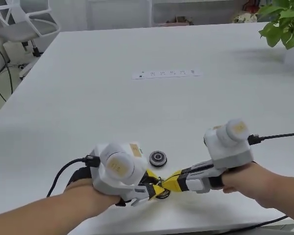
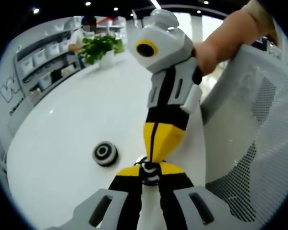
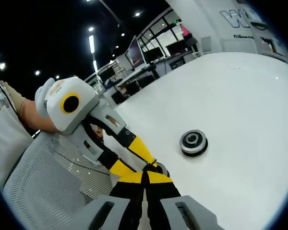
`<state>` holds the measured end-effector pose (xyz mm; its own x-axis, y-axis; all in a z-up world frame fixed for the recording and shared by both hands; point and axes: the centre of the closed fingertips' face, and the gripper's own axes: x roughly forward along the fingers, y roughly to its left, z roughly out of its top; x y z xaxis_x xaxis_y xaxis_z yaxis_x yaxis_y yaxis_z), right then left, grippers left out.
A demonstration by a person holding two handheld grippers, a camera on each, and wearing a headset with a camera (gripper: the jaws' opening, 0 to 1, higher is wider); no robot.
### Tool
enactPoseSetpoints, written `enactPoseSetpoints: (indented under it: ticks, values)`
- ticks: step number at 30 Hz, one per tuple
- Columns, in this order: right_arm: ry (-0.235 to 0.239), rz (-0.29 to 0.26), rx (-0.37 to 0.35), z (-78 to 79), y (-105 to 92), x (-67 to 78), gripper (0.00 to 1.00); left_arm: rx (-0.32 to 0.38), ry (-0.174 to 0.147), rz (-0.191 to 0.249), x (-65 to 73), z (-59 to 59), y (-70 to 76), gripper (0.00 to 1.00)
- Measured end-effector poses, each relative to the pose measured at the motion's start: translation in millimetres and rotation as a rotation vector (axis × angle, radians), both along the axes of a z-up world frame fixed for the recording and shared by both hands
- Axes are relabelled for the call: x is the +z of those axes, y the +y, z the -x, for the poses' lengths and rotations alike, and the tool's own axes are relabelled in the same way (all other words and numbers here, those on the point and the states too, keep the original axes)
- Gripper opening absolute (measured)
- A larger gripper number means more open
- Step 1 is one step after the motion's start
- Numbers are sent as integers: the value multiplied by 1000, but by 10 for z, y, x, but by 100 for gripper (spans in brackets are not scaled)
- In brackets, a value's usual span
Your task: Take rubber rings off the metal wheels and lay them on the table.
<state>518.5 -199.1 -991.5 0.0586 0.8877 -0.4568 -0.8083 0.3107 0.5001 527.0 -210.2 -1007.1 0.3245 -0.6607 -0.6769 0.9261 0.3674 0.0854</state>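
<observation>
A small metal wheel (image 1: 163, 194) with a black rubber ring is held just above the table's near edge. My left gripper (image 1: 156, 190) is shut on this wheel (image 2: 149, 173), one yellow fingertip on each side. My right gripper (image 1: 168, 184) comes in from the opposite side, its jaws pinched together on the wheel's rim, where the rubber ring sits (image 3: 160, 168). A second wheel (image 1: 158, 158) with its black ring on lies flat on the white table, a little beyond the grippers (image 2: 105, 153) (image 3: 193, 142).
The white table (image 1: 137, 107) stretches far ahead, with a flush socket strip (image 1: 166, 74) in its middle. A green plant (image 1: 284, 22) stands at the far right corner, and an office chair (image 1: 24, 24) beyond the far left. Cables trail from both grippers.
</observation>
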Motion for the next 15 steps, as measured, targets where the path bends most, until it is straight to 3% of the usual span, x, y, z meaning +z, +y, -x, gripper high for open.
enactPoseSetpoints:
  ticks: [15]
  values:
    - [-40,54,11,-30,-123,-115,0,-14,4,23,-4,3,-11,13]
